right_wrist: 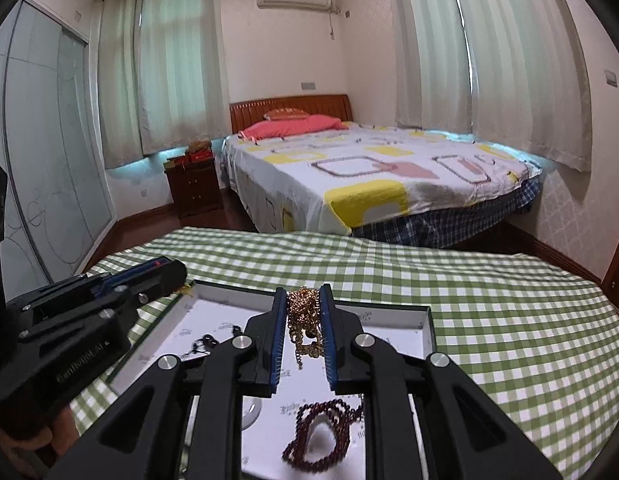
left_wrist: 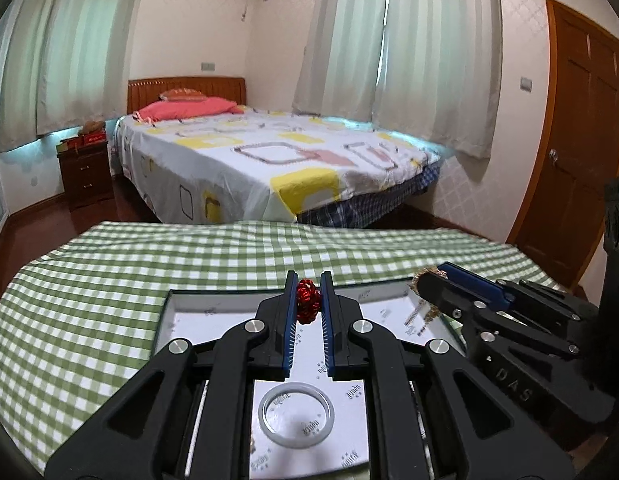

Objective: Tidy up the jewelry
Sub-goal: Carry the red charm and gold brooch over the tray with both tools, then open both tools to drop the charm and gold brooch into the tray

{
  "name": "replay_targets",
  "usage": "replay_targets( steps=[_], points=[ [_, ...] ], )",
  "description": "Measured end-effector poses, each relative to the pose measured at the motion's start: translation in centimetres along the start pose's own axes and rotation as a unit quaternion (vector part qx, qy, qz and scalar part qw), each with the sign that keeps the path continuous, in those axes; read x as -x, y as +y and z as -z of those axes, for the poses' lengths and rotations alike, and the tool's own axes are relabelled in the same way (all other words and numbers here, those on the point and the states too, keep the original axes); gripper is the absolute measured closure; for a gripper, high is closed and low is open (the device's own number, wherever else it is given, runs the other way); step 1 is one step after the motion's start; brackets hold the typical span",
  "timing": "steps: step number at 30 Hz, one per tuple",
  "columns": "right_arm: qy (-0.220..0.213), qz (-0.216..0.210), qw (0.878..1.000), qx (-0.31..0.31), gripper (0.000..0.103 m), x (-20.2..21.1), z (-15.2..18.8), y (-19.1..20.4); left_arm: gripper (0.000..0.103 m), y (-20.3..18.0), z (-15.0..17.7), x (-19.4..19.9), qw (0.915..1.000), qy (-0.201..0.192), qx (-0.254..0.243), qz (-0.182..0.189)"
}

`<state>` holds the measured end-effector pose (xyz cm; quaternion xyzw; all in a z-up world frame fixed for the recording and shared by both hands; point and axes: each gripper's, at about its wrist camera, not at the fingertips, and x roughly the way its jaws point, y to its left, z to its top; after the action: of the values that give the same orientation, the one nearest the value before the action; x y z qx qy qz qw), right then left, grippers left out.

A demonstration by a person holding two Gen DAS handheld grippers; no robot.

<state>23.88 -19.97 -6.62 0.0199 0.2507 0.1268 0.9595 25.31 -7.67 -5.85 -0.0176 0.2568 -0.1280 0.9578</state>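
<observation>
- While both claws hang over the white-lined tray point(left_wrist: 189, 312), the left claw point(left_wrist: 308, 300) is narrowed onto a red beaded piece point(left_wrist: 308, 306), pinched between its blue pads near the tips and lifted above the tray floor.
- Below the left claw, closer to the camera, a pale bangle point(left_wrist: 296, 414) lies flat on the lining.
- To its right, the right claw point(left_wrist: 433, 280) shows side-on with gold links at its tip.
- From its own camera, the right claw point(right_wrist: 304, 308) is clamped on a gold chain point(right_wrist: 303, 320), which bunches between the pads and dangles toward the tray point(right_wrist: 389, 316).
- Beneath that claw, a dark red bead string point(right_wrist: 325, 432) lies coiled on the lining; left of it sit a few dark beads point(right_wrist: 209, 340).
- A green checked cloth point(right_wrist: 489, 320) covers the surface under the tray.
</observation>
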Motion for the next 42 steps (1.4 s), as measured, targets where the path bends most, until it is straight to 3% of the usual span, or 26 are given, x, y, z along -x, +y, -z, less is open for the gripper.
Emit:
replay_targets(
  steps=[6, 20, 36, 42],
  points=[
    [0.049, 0.0, 0.999, -0.018, 0.086, -4.5, 1.7, -1.4, 0.092, 0.2, 2.0, -5.5, 0.9983, 0.057, -0.008, -0.009],
    [0.132, 0.011, 0.991, -0.025, 0.086, -9.3, 3.4, -2.0, 0.091, 2.0, 3.8, -11.2, 0.9866, 0.16, 0.003, -0.031],
    [0.165, 0.024, 0.986, -0.016, 0.085, -9.9, 3.8, -1.8, 0.09, 1.4, 3.9, -12.2, 0.9818, 0.186, -0.001, -0.035],
    [0.161, 0.021, 0.987, -0.017, 0.071, -9.8, 3.7, -1.8, 0.089, 1.5, 3.8, -12.2, 0.9817, 0.187, 0.002, -0.037]
  ],
)
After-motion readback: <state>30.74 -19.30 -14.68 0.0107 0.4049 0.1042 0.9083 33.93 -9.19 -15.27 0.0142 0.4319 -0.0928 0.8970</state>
